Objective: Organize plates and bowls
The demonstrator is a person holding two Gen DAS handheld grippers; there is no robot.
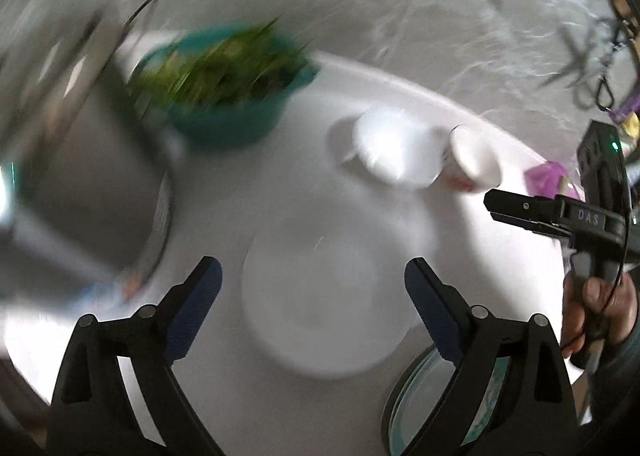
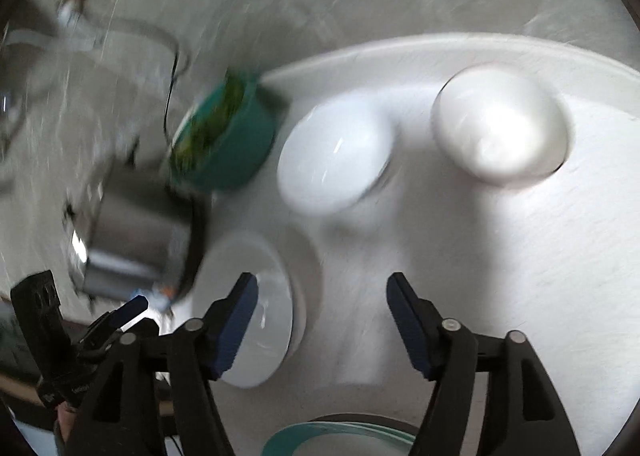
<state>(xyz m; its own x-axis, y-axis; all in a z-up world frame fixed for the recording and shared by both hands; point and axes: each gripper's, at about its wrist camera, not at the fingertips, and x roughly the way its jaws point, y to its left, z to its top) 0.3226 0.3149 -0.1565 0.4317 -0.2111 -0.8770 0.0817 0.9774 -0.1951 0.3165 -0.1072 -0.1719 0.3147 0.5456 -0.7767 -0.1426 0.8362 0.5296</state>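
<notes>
Left claw (image 1: 312,304) spread wide, empty, above white plate (image 1: 320,304) lying flat on round white tabletop (image 1: 440,96). Right claw (image 2: 320,320) wide, empty. Two white bowls (image 2: 334,154) (image 2: 500,124) sit apart, unstacked; teal-rimmed plate (image 2: 304,432) at near edge. Sorting looks barely begun.

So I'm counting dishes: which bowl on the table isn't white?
The teal bowl holding green leaves, at the table's far left edge. The other dishes are white.

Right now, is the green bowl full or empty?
Full. The teal bowl is heaped with blurred green leafy stuff, which also shows inside its rim from the right wrist view; what exactly it is cannot be told.
</notes>
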